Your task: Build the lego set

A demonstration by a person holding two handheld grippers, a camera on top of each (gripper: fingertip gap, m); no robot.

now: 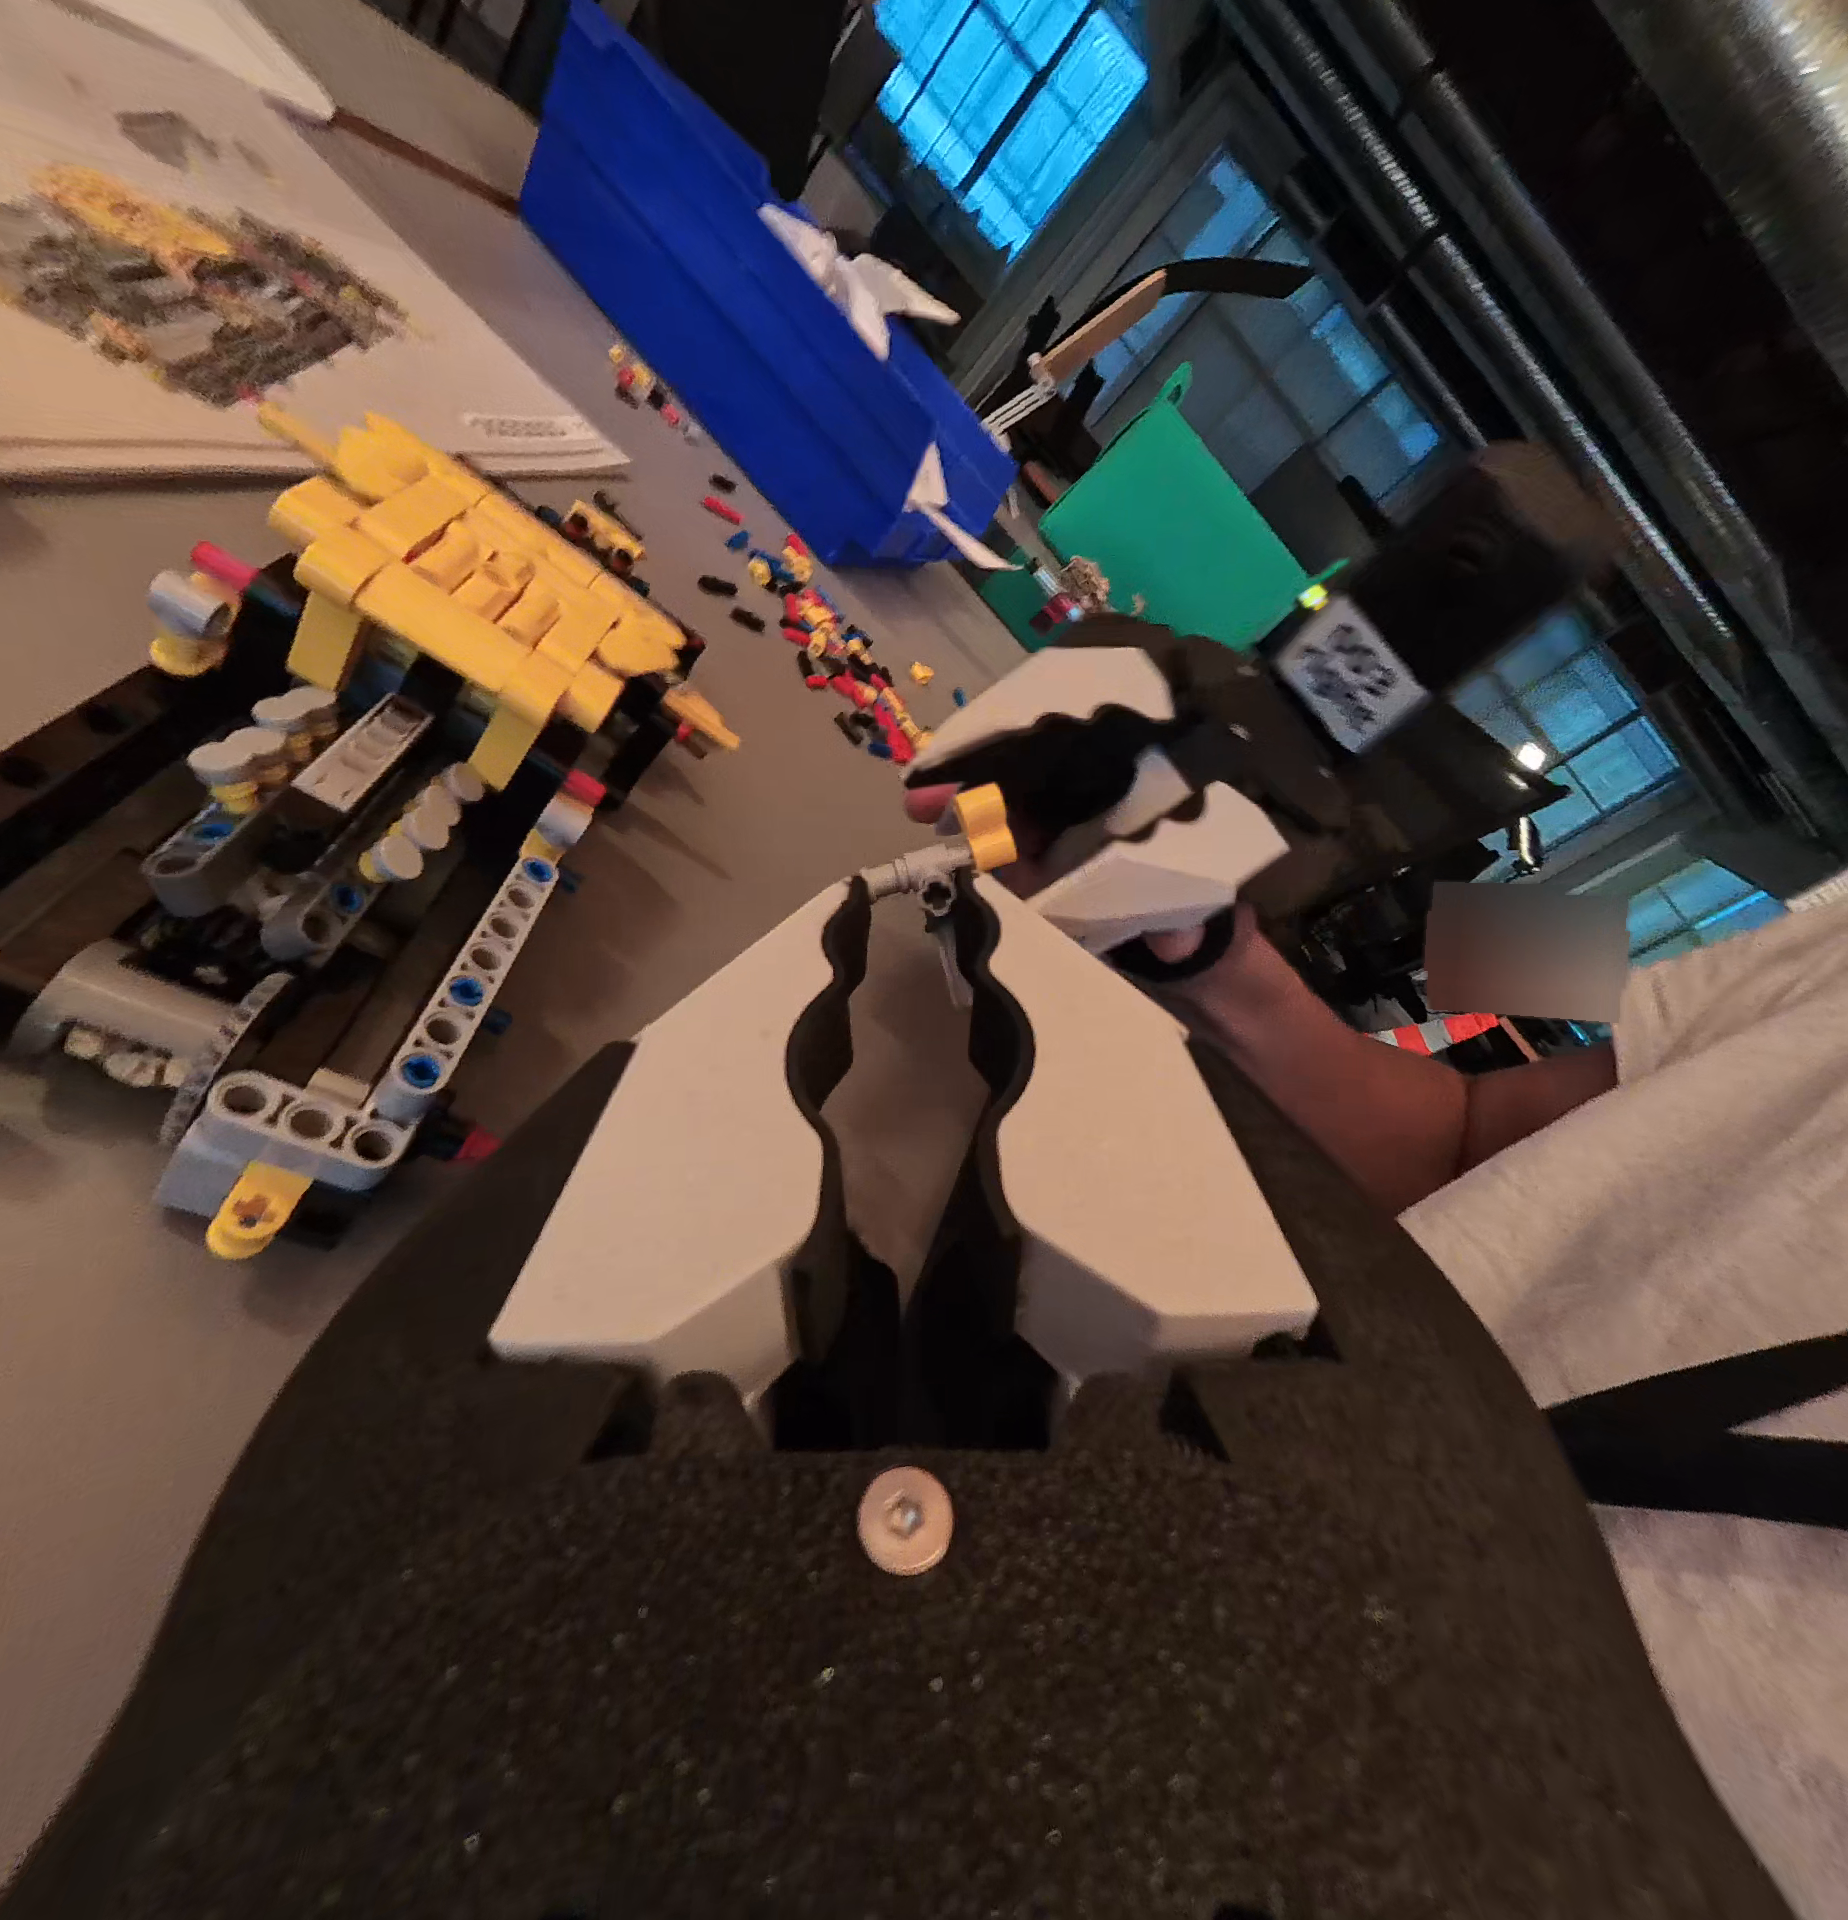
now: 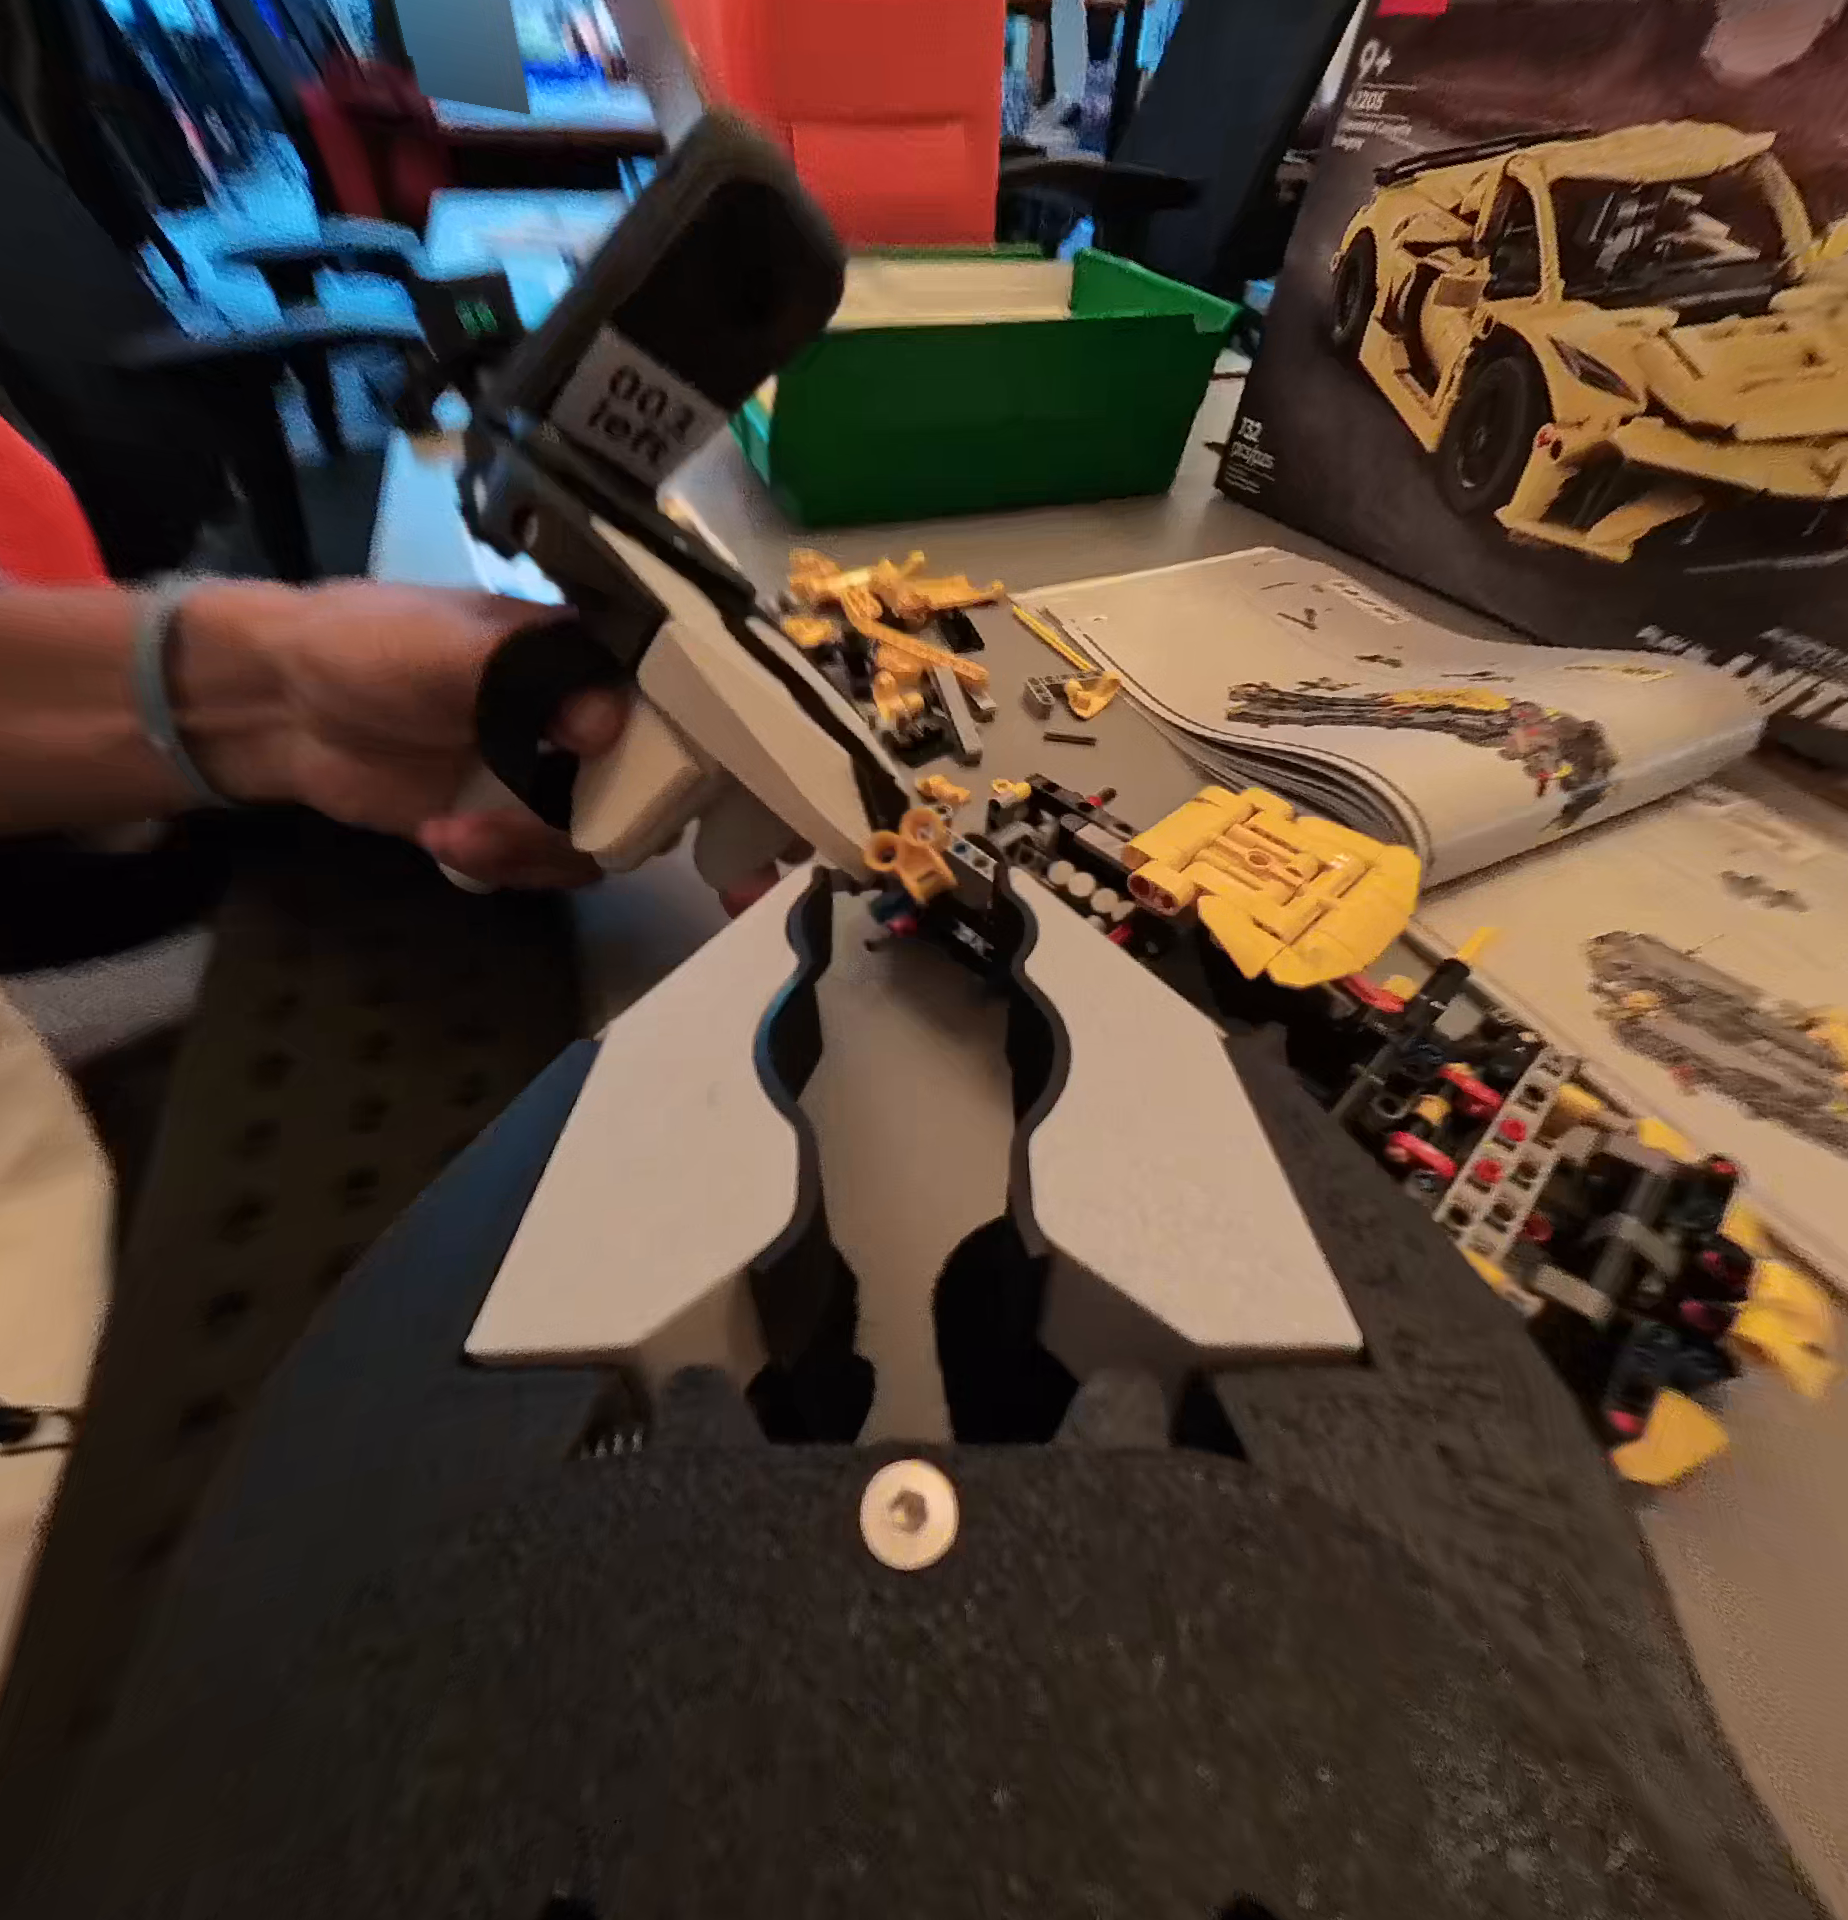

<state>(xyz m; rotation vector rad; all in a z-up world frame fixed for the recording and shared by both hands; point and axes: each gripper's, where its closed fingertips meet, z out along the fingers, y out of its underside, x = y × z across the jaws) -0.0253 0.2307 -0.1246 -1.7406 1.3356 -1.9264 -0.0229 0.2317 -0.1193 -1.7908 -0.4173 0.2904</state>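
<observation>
My left gripper is shut on a small grey connector piece held across its fingertips. A yellow connector sits on that piece's far end. My right gripper is raised and meets it tip to tip. Its jaws stand apart, with the yellow connector just beyond and between the tips. The right gripper also shows in the left wrist view, and the left gripper in the right wrist view. The part-built car lies on the table, a black and grey chassis with a yellow panel.
Small loose pieces are scattered beside a blue bin, and yellow and black parts lie before a green bin. An open instruction booklet and the set's box stand behind the car. A hand holds the left gripper. Left and right tips are no more than a few centimetres apart.
</observation>
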